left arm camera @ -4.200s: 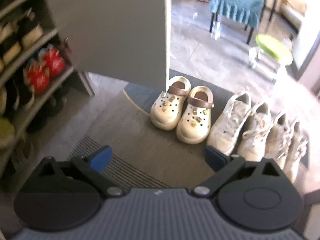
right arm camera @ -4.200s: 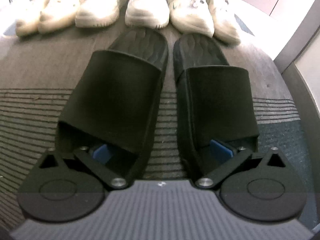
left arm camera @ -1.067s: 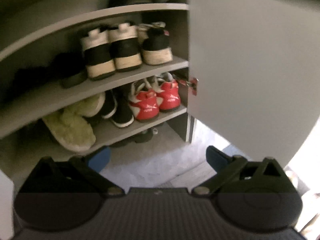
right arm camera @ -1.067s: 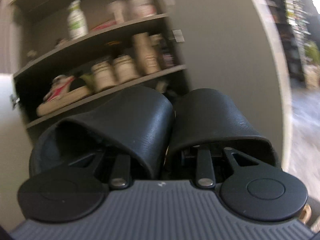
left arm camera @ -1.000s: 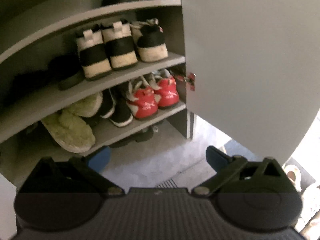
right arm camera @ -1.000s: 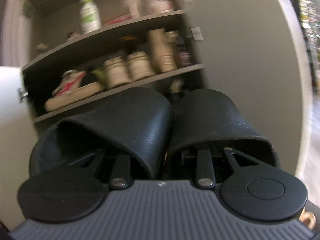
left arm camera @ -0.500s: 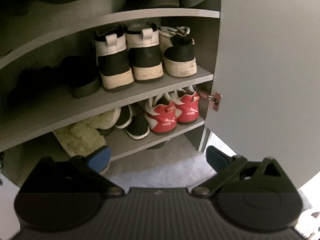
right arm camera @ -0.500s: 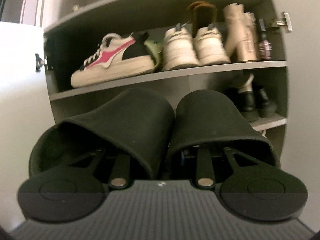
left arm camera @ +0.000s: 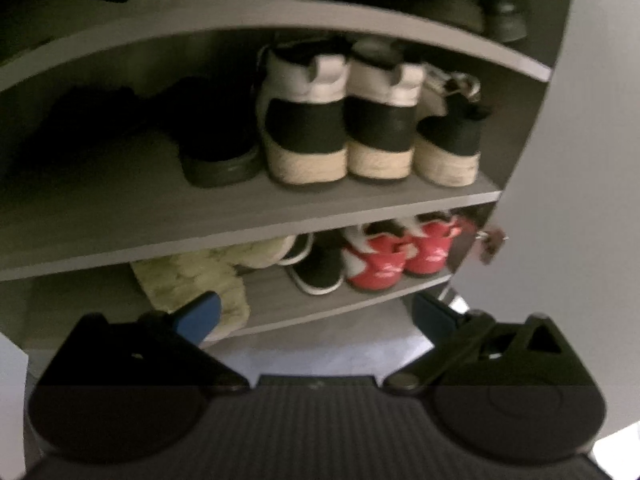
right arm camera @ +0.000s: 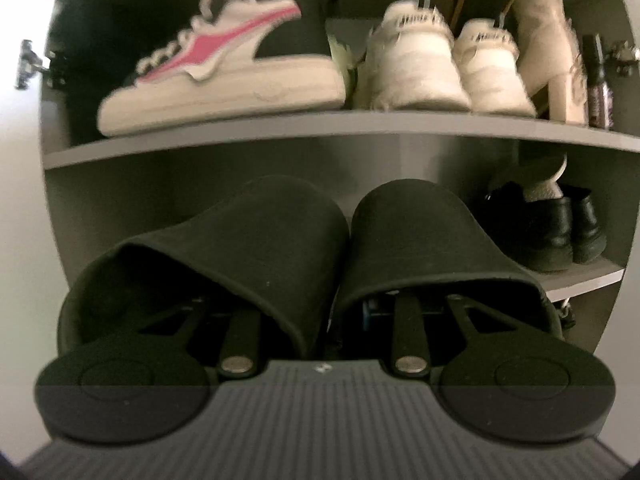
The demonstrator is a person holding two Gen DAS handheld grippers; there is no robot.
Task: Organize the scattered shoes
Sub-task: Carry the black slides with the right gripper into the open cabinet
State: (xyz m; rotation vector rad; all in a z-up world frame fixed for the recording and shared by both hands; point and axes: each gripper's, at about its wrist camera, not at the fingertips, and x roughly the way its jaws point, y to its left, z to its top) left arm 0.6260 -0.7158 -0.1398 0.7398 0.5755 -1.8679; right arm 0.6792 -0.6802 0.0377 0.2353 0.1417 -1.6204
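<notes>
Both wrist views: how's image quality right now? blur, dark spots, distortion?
Left wrist view: soft all over, upper shelf and the black shoes lost in shadow, shelf edges bowed by the fisheye, red sneakers still readable. Right wrist view: brighter, motion smear on the pink-striped sneaker, black slides held close to the lens look fairly sharp.

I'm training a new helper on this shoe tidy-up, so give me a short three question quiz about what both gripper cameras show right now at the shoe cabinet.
1. True or false: the left gripper is holding a shoe.
2. What does the right gripper carry? A) the red sneakers B) a pair of black slides C) a white boot
3. Fill in: on the shelf above the slides, the side-on sneaker has a ____ stripe.

Key
1. False; its fingers are apart with nothing between them.
2. B; one finger sits inside each of the black slides. The red sneakers sit on a low shelf.
3. Pink, on the white sneaker.
</notes>
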